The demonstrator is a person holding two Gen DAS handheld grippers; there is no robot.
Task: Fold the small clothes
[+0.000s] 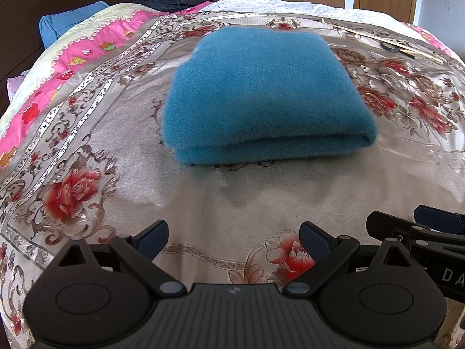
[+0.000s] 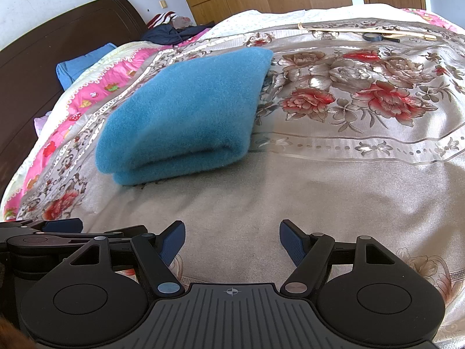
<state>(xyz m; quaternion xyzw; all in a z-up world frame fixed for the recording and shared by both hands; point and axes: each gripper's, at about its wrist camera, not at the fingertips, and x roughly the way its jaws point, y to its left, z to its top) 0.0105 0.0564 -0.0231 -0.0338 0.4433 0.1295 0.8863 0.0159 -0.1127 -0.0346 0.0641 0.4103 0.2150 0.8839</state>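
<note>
A fuzzy teal garment (image 1: 261, 93) lies folded into a thick rectangle on the floral bedspread (image 1: 87, 151), its folded edge facing me. It also shows in the right wrist view (image 2: 186, 110), to the left and ahead. My left gripper (image 1: 234, 241) is open and empty, held low over the spread well short of the garment. My right gripper (image 2: 232, 241) is open and empty too, beside the left one. The right gripper's fingers (image 1: 436, 221) show at the right edge of the left wrist view.
A pink cartoon quilt (image 1: 81, 55) and a blue pillow (image 1: 61, 26) lie at the left by the dark headboard (image 2: 58, 43). Dark clothes (image 1: 171, 0) are piled at the back. Thin wooden sticks (image 2: 363, 30) and a black round object (image 2: 373, 37) lie at the far right.
</note>
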